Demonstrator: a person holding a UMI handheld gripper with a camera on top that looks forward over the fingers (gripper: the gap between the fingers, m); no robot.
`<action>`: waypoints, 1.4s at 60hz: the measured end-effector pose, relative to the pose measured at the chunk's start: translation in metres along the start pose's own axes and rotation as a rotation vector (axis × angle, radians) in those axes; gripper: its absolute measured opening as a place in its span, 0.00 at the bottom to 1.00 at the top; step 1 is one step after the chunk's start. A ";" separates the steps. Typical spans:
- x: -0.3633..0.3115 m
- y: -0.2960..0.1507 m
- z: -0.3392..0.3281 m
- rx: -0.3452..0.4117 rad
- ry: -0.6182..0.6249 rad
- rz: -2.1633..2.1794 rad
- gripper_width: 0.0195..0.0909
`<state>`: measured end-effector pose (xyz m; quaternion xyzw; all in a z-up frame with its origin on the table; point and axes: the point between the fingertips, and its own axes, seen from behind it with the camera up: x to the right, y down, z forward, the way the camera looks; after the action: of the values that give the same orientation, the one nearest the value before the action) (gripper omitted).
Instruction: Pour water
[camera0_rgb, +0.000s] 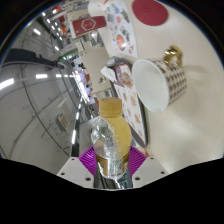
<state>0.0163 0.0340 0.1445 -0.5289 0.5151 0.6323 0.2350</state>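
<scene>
A clear plastic water bottle (108, 143) with a yellowish label stands between my fingers, and both purple pads (89, 157) press on its sides. My gripper (110, 160) is shut on the bottle. The whole view is tilted. Beyond the bottle and to its right, a white paper cup (158, 80) with a chequered band shows its open mouth toward the bottle. The bottle's top reaches toward the cup's rim. I see no water stream.
A white tabletop (100, 65) runs behind the cup, with cards bearing red shapes (150, 10) at its far end. A shiny metal surface (35, 100) lies to the left of the bottle.
</scene>
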 end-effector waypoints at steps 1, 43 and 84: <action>-0.001 0.010 -0.017 -0.009 0.007 -0.032 0.25; -0.056 -0.238 -0.114 0.306 0.583 -1.778 0.25; 0.022 -0.253 -0.161 0.217 0.786 -1.683 0.90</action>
<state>0.2911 -0.0257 0.0371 -0.8788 0.0616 -0.0215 0.4727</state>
